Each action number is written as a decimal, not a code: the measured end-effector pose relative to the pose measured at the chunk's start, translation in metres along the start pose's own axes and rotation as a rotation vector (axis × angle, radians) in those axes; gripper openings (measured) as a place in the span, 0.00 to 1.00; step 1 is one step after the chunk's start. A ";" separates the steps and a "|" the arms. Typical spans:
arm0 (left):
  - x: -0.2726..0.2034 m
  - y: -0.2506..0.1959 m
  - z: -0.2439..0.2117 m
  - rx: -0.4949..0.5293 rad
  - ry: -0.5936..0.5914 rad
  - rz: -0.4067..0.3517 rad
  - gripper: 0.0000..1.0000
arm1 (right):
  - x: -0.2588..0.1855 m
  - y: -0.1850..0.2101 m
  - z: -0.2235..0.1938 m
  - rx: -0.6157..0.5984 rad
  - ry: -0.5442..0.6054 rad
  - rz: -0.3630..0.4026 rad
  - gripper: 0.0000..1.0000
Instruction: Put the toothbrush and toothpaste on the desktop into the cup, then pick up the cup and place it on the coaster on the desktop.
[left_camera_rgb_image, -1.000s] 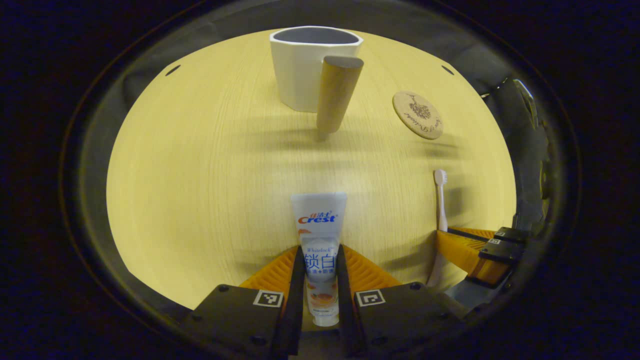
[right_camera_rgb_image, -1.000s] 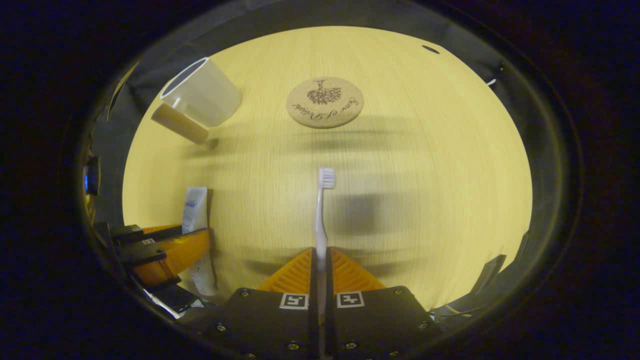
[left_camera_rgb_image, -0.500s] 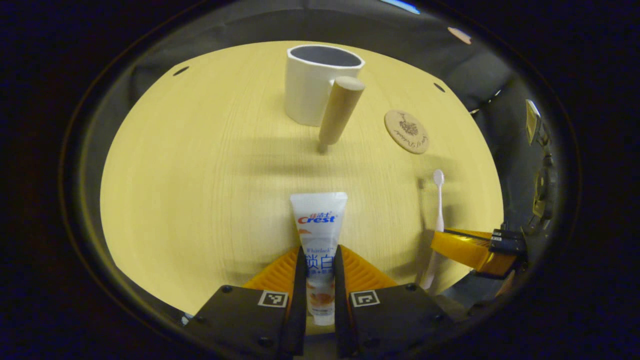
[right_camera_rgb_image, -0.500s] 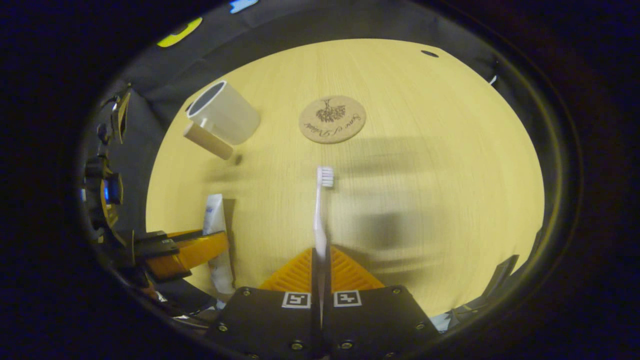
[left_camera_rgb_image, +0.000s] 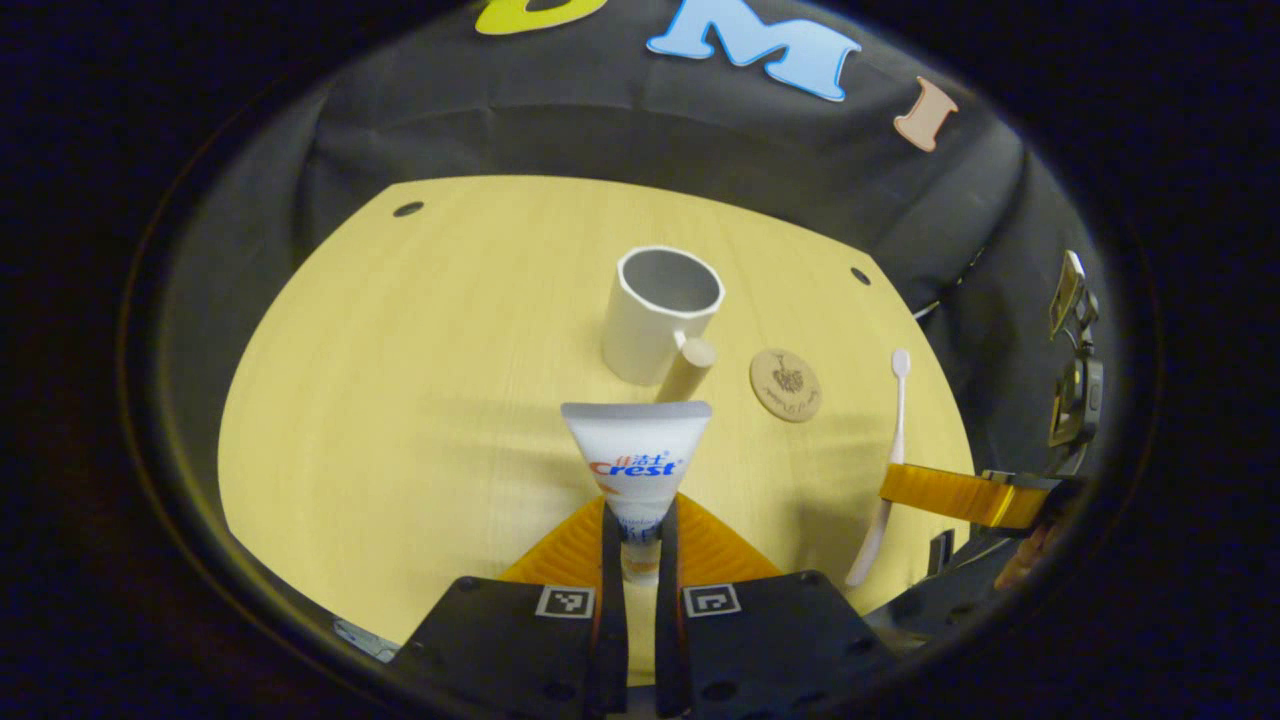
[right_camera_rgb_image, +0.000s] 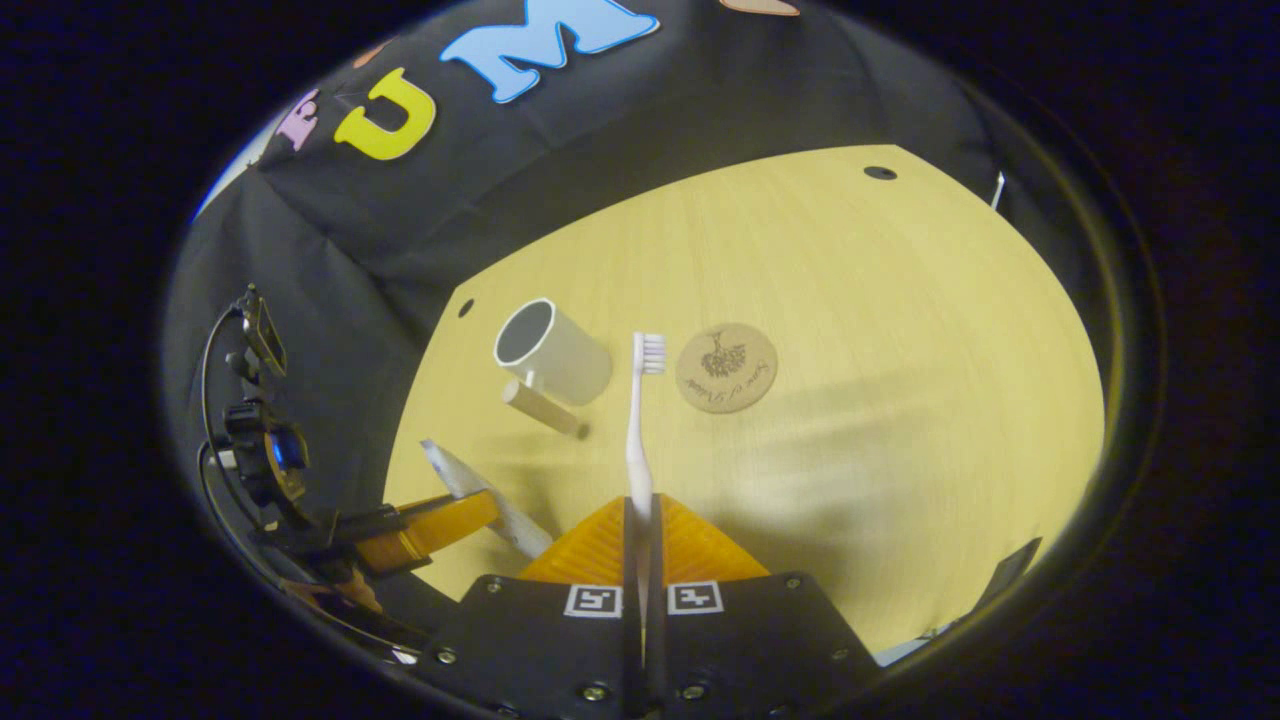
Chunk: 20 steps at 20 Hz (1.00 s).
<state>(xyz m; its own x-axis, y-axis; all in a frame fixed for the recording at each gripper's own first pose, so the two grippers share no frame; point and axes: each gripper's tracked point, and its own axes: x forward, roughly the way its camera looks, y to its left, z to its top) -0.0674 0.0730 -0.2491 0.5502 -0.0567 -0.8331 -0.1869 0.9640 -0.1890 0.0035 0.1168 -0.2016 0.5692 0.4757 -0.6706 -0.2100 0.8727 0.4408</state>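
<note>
With the left gripper (left_camera_rgb_image: 632, 530) pinching the toothpaste (left_camera_rgb_image: 637, 460) and the right gripper (right_camera_rgb_image: 640, 545) the toothbrush (right_camera_rgb_image: 639, 420), both must next travel to the cup (left_camera_rgb_image: 660, 312) at frame centre.

Left gripper view: looks down from high above the desktop (left_camera_rgb_image: 400, 400), along its own 2 fingers, toward the far wall.
Right gripper view: also high up, looking down at the desktop (right_camera_rgb_image: 900, 350), tipped a bit.
Shared: both see the cup (left_camera_rgb_image: 660, 315) (right_camera_rgb_image: 553, 352), the coaster (left_camera_rgb_image: 786, 384) (right_camera_rgb_image: 726, 367) and the other gripper at 1 side.
</note>
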 end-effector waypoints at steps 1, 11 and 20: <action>-0.004 0.000 0.006 -0.018 -0.022 -0.015 0.18 | 0.000 0.002 0.004 0.006 -0.008 0.010 0.02; -0.042 0.000 0.093 0.040 -0.287 0.023 0.18 | -0.015 0.002 0.033 -0.073 -0.096 0.018 0.02; -0.053 -0.036 0.195 0.075 -0.546 -0.065 0.18 | -0.029 0.020 0.069 -0.134 -0.228 0.084 0.02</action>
<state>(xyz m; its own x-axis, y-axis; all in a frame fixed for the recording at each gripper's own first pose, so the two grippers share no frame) 0.0689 0.0919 -0.0970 0.9042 0.0067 -0.4270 -0.0910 0.9799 -0.1773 0.0378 0.1131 -0.1324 0.7065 0.5231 -0.4766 -0.3586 0.8452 0.3962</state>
